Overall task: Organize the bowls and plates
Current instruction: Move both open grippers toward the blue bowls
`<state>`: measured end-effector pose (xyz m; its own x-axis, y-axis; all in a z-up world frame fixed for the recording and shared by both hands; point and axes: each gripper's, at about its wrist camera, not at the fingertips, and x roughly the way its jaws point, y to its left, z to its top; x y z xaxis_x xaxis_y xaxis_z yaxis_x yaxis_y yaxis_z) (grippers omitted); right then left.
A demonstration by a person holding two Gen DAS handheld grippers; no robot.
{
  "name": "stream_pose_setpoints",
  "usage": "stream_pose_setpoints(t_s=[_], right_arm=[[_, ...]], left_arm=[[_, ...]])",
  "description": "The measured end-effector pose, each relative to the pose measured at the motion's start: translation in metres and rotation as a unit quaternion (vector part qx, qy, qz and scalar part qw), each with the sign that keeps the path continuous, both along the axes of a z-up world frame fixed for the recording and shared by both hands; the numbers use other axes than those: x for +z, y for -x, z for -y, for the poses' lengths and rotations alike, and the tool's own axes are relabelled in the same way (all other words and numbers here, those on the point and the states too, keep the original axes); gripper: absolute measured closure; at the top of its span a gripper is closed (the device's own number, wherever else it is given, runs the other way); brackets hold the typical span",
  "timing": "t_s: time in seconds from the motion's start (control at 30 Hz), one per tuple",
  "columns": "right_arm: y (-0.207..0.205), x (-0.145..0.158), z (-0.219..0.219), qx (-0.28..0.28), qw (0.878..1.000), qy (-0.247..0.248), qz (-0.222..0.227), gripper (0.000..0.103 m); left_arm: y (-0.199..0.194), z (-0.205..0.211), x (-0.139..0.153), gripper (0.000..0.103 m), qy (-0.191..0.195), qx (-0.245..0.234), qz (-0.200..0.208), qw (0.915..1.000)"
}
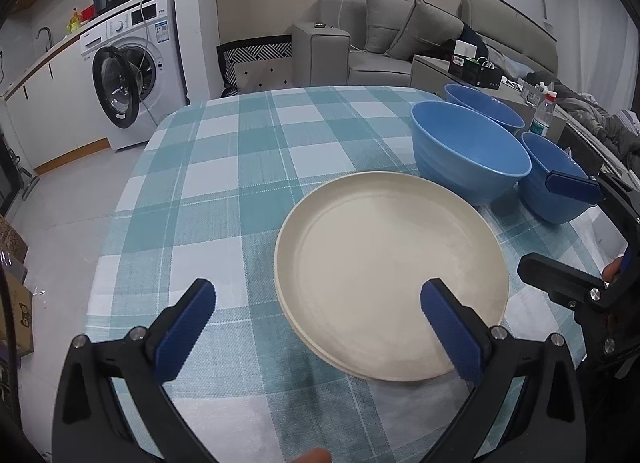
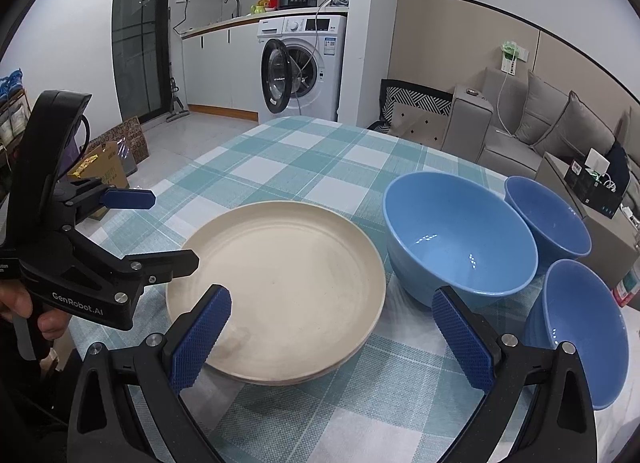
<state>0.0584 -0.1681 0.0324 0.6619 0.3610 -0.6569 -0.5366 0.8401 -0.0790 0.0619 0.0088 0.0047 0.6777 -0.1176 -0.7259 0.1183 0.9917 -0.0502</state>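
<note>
A cream plate (image 1: 392, 275) (image 2: 280, 283) lies on the checked tablecloth; its rim looks doubled, as if it rests on another plate. Right of it stand three blue bowls: a large one (image 1: 468, 151) (image 2: 460, 239), one behind it (image 1: 484, 107) (image 2: 548, 219) and a nearer one (image 1: 556, 187) (image 2: 576, 327). My left gripper (image 1: 318, 299) (image 2: 160, 231) is open wide above the plate's left rim and holds nothing. My right gripper (image 2: 332, 303) (image 1: 560, 231) is open too, over the plate's near right edge, beside the nearest bowl.
The table (image 1: 224, 191) ends at a rounded far edge. Beyond it are a washing machine (image 2: 304, 67) with its door open, a grey sofa (image 1: 400, 43) and cardboard boxes (image 2: 112, 167) on the floor. A water bottle (image 1: 544, 115) stands behind the bowls.
</note>
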Motion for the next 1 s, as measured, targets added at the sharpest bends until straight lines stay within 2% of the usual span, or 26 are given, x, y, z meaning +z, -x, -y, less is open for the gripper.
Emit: stream_pose_setpoints(t_s=[0.6,0.77,1.0], right_arm=[[-0.003,0.036,0.036,-0.037,0.999,-0.022,0.028,0.001],[-0.001,0.054,0.050,-0.050,0.997,-0.024,0.047,0.001],[-0.003,0.086,0.077,-0.069,0.994,-0.055,0.061,0.001]], left_arm=[[-0.003,0.006,0.035,0.000,0.019,0.000,0.045,0.9988],[-0.011,0.012,0.043,0.000,0.017,-0.002,0.052,0.9985],[-0.021,0.026,0.062,0.000,0.009,-0.014,0.068,0.9976]])
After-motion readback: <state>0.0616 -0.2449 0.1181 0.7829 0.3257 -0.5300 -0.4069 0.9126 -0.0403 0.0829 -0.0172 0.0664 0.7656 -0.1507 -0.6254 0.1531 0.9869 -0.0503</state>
